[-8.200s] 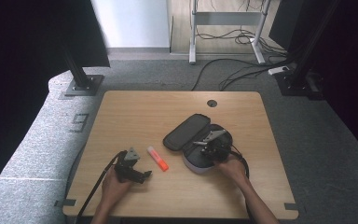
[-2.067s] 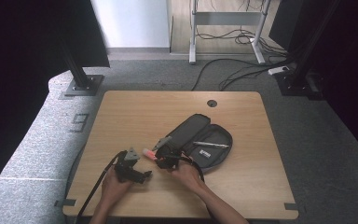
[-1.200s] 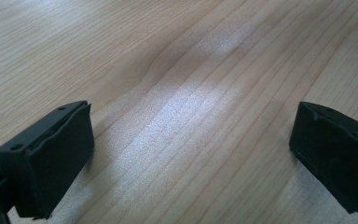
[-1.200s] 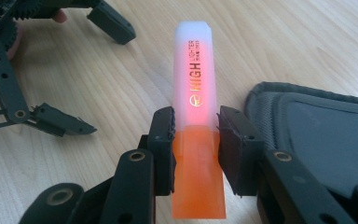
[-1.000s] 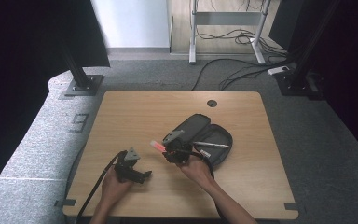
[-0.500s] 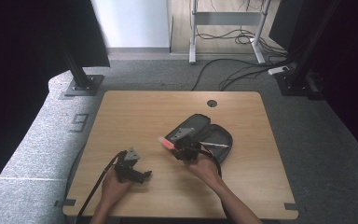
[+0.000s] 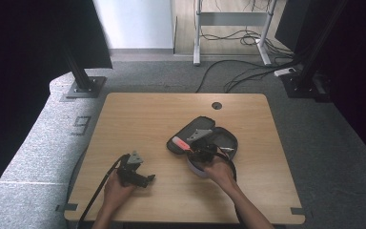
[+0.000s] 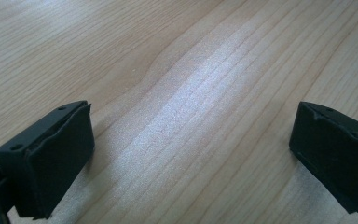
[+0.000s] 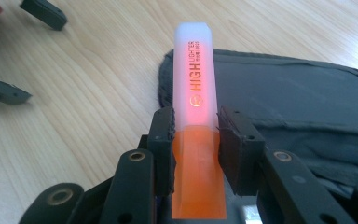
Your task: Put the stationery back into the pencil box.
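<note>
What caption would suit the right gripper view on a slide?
Right gripper clamps an orange highlighter above an open grey pencil case.

The pencil case (image 7: 205,138) lies right of the left hand-held gripper (image 7: 147,179) on the table (image 7: 138,114).

Left hand-held gripper (image 7: 145,179) low at the near left, jaws wide apart, right hand-held gripper (image 7: 194,149) raised further forward, 2 jaws clamped, both forearms extended.

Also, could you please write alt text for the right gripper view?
The right gripper is shut on an orange highlighter, its pale cap pointing away. Beyond it a dark grey pencil case lies on the wooden table.
</note>
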### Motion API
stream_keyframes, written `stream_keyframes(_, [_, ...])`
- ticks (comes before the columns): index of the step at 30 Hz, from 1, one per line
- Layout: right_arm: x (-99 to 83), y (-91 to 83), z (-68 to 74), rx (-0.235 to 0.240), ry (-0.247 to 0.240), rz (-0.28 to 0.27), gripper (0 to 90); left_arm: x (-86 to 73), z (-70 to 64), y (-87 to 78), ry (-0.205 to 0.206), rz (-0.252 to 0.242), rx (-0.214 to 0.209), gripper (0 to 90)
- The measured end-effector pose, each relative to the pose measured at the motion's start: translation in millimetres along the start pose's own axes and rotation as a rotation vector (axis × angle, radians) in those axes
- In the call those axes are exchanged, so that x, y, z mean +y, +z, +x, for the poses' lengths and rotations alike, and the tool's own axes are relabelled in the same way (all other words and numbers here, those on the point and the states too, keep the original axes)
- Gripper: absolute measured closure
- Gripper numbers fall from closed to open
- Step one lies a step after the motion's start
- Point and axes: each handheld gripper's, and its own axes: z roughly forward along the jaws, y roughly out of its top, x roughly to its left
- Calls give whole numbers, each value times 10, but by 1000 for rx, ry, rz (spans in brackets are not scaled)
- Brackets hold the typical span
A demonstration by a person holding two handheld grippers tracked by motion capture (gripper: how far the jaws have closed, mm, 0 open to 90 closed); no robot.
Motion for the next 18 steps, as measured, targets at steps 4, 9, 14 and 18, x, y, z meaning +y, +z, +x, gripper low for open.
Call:
stream_keyframes(4, [-56, -47, -75, -15, 16, -1, 661, 0, 1, 0, 2, 0, 1, 0])
stream_keyframes(9, [-137, -110, -167, -32, 40, -2, 661, 0, 1, -1, 1, 1, 1, 0])
stream_keyframes(14, [-218, -170, -259, -44, 60, -6, 661, 0, 1, -1, 2, 0, 1, 0])
stream_keyframes(18, [-291, -216, -340, -60, 80, -4, 661, 0, 1, 0, 2, -1, 2, 0])
